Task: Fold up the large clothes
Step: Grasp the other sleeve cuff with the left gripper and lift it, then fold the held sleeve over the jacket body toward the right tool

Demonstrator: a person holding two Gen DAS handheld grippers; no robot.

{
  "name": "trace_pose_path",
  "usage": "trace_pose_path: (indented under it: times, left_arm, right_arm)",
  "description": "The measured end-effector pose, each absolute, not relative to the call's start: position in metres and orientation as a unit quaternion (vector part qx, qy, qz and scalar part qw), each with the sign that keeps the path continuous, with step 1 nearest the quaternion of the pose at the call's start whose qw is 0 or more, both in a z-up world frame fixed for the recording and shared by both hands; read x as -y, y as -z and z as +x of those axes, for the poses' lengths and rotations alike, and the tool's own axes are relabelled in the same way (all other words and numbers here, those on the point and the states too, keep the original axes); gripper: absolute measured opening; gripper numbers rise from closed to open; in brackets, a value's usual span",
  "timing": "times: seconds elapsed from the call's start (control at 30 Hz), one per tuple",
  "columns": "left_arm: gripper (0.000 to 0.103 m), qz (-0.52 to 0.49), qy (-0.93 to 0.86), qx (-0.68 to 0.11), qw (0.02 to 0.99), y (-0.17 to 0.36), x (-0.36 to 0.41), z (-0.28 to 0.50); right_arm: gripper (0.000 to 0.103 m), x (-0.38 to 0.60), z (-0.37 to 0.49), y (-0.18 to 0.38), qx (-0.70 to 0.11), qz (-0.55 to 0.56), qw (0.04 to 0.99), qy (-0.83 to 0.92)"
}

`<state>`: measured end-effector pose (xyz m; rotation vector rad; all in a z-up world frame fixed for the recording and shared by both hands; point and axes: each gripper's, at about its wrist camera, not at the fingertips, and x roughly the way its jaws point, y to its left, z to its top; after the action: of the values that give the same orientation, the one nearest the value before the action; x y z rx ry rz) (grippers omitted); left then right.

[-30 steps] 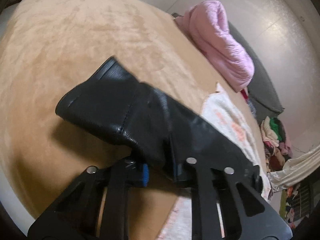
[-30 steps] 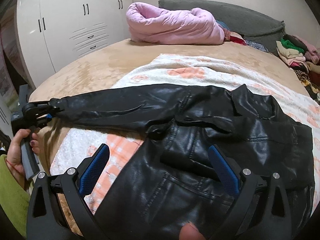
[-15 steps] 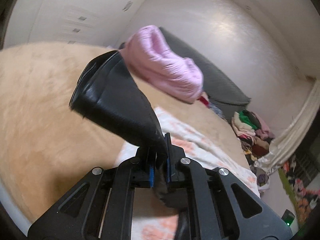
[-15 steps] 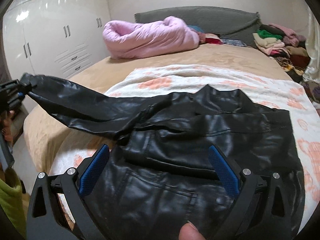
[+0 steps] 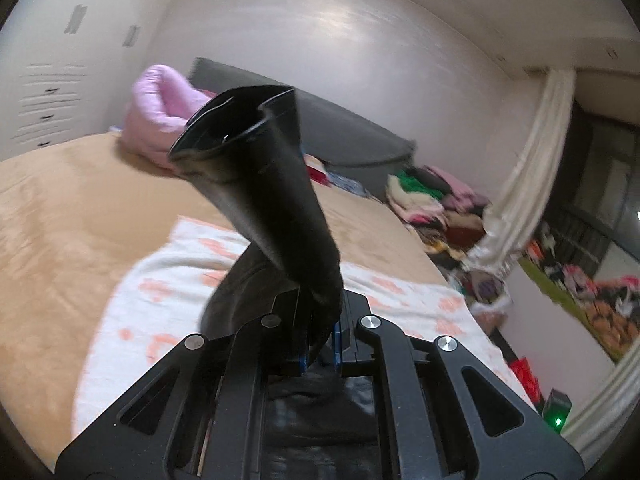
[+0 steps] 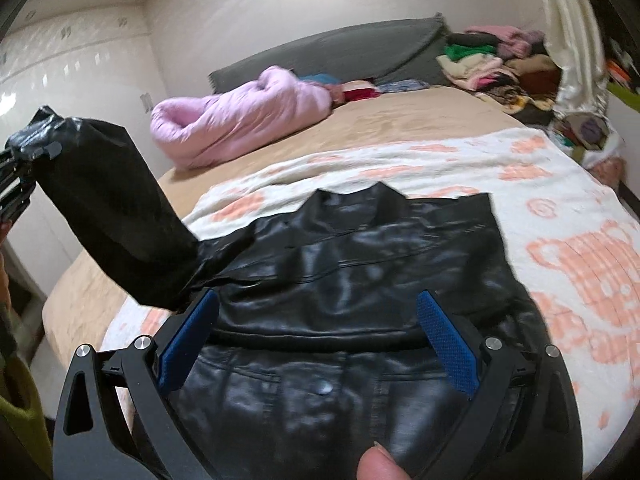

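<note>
A black leather jacket [image 6: 360, 280] lies spread on a white blanket with orange patterns [image 6: 560, 240] on the bed. My left gripper [image 5: 320, 344] is shut on the jacket's sleeve [image 5: 272, 184], which stands up in front of the camera with its open cuff at the top. In the right wrist view the same sleeve [image 6: 116, 208] rises steeply to the upper left, where the left gripper [image 6: 18, 172] shows at the frame edge. My right gripper [image 6: 316, 340] hovers open over the jacket's body with nothing between its blue pads [image 6: 448, 348].
A pink quilted coat [image 6: 240, 120] lies at the far side of the tan bed [image 6: 420, 120], before a grey headboard [image 6: 340, 52]. A heap of clothes [image 6: 492, 60] sits far right beside a pale curtain [image 5: 532, 168]. White wardrobes [image 5: 48, 92] stand left.
The left gripper has lifted the sleeve well off the bed and swung it toward the jacket's body. The right gripper has moved rightward over the jacket, still open.
</note>
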<state>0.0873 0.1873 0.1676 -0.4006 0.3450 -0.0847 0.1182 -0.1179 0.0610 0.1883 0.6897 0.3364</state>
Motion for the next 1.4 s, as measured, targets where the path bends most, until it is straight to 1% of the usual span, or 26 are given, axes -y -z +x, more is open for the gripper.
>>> trace_pose_path:
  times: [0.23, 0.43, 0.77, 0.97, 1.0, 1.07, 1.1, 1.13, 1.17, 1.2, 1.27, 1.33, 1.4]
  left_arm:
    - [0.002, -0.154, 0.106, -0.211, 0.959, -0.143, -0.107, 0.115]
    - [0.002, -0.111, 0.152, -0.243, 0.952, -0.114, -0.055, 0.133]
    - [0.002, -0.067, 0.189, -0.329, 0.923, -0.044, 0.000, 0.155]
    - [0.007, -0.022, 0.193, -0.365, 0.911, -0.008, 0.028, 0.159]
    - [0.010, -0.014, 0.192, -0.370, 0.909, -0.004, 0.031, 0.159]
    - [0.021, 0.003, 0.193, -0.379, 0.905, 0.007, 0.039, 0.158]
    - [0.036, 0.017, 0.191, -0.383, 0.904, 0.012, 0.043, 0.157]
    - [0.053, 0.030, 0.185, -0.385, 0.904, 0.017, 0.048, 0.156]
    - [0.065, 0.039, 0.189, -0.389, 0.901, 0.021, 0.051, 0.155]
    - [0.074, 0.044, 0.194, -0.396, 0.897, 0.025, 0.055, 0.152]
    - [0.075, 0.072, 0.192, -0.406, 0.891, 0.034, 0.064, 0.146]
    - [0.084, 0.101, 0.195, -0.408, 0.886, 0.041, 0.072, 0.137]
    - [0.085, 0.104, 0.204, -0.411, 0.882, 0.044, 0.072, 0.129]
  right_arm:
    - [0.099, 0.181, 0.111, -0.063, -0.328, 0.142, 0.926, -0.123]
    - [0.099, 0.228, 0.107, -0.061, -0.321, 0.174, 0.927, -0.088]
    - [0.099, 0.283, 0.106, -0.043, -0.325, 0.225, 0.918, -0.043]
    - [0.099, 0.294, 0.108, -0.033, -0.332, 0.240, 0.912, -0.036]
    - [0.099, 0.294, 0.108, -0.030, -0.334, 0.241, 0.910, -0.038]
    - [0.099, 0.294, 0.110, -0.027, -0.340, 0.245, 0.907, -0.042]
    - [0.099, 0.292, 0.111, -0.025, -0.344, 0.246, 0.905, -0.045]
    - [0.099, 0.292, 0.113, -0.023, -0.347, 0.247, 0.904, -0.049]
    - [0.099, 0.290, 0.114, -0.021, -0.351, 0.249, 0.901, -0.053]
    - [0.099, 0.289, 0.116, -0.019, -0.356, 0.255, 0.897, -0.062]
    - [0.099, 0.286, 0.119, -0.013, -0.366, 0.274, 0.885, -0.086]
    - [0.099, 0.280, 0.123, -0.009, -0.377, 0.288, 0.874, -0.107]
    - [0.099, 0.271, 0.129, -0.002, -0.395, 0.299, 0.858, -0.136]
